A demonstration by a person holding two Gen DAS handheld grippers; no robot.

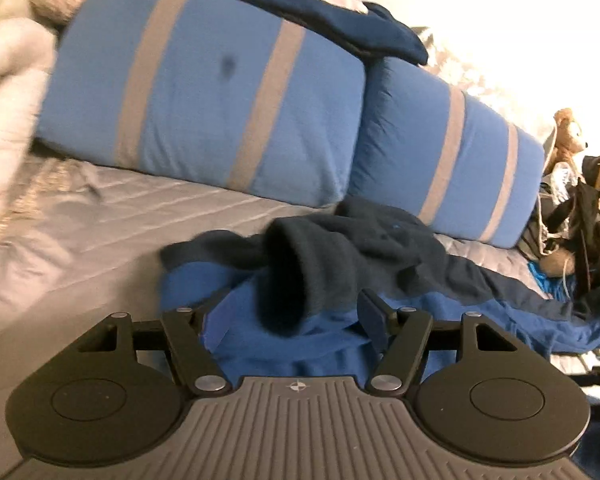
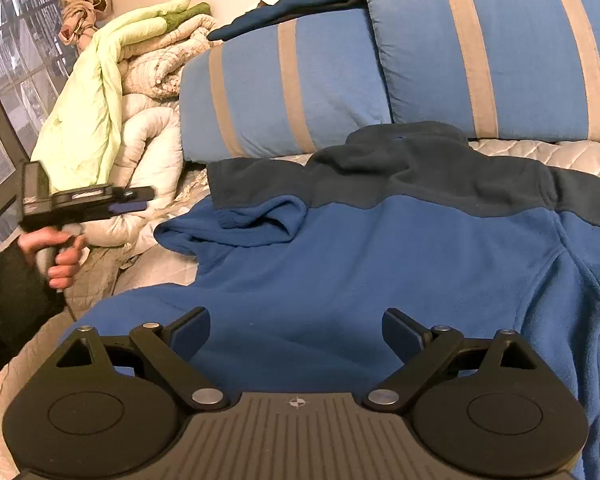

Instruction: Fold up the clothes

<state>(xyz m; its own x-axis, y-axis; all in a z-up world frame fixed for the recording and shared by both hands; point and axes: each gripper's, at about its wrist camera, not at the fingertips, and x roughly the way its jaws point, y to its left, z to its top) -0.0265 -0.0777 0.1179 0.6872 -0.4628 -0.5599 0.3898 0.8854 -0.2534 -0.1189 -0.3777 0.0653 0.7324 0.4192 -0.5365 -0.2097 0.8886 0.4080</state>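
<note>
Off to the left of the right gripper (image 2: 296, 330), a hand (image 2: 54, 254) holds the left gripper (image 1: 288, 316) clear of the blue fleece jacket (image 2: 380, 260), its jaws apart and gripping nothing; in its own view the folded sleeve (image 1: 288, 276) lies just ahead of the fingers, dark cuff towards the lens, not pinched. So 1 sleeve looks to be laid across the chest already, loosely and with a bulge (it may want smoothing). Directly ahead of the right gripper, whose jaws also stand wide and empty, the jacket lies spread on the quilted bed (image 2: 560, 156), its dark collar (image 2: 400, 152) nearest the 2 striped blue cushions (image 2: 292, 92). Further right, the other sleeve (image 2: 592, 280) trails off, still unfolded. The next move, I judge, is for the right gripper to close on that sleeve's edge and carry it inward over the body.
</note>
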